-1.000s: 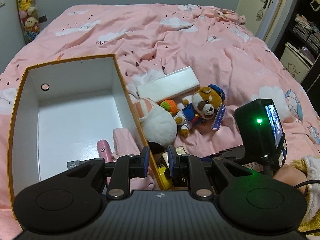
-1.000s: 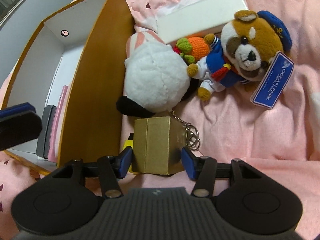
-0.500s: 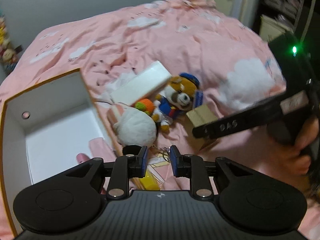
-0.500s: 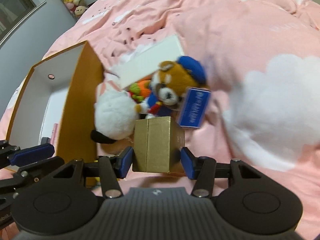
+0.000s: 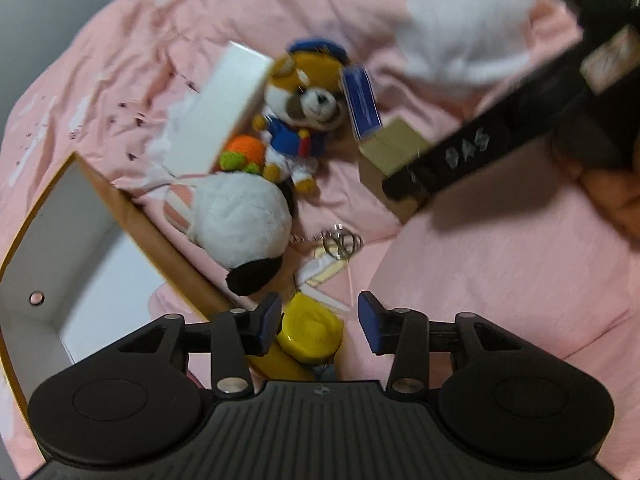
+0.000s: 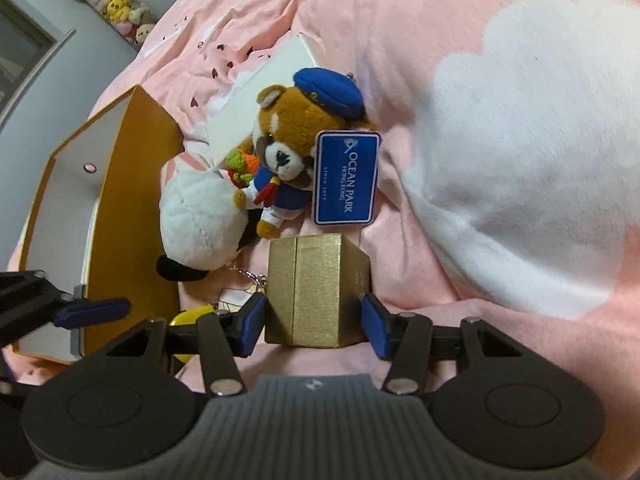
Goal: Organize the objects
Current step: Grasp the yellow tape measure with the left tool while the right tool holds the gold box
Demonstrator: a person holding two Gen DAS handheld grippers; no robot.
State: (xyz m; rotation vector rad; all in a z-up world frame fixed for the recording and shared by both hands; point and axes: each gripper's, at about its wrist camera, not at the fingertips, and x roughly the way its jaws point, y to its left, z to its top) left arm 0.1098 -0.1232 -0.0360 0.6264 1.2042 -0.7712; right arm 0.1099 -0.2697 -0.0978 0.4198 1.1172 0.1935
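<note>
R hand-held gripper (image 6: pixel 312 322) clamps 1 gold box (image 6: pixel 316 288); L hand-held gripper (image 5: pixel 318 322) open; 2 plushies.

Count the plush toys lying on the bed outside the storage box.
2. The sailor bear lies beside the white flat box; the white plush rests against the storage box wall. The crochet carrot isn't counted; others may be hidden.
</note>
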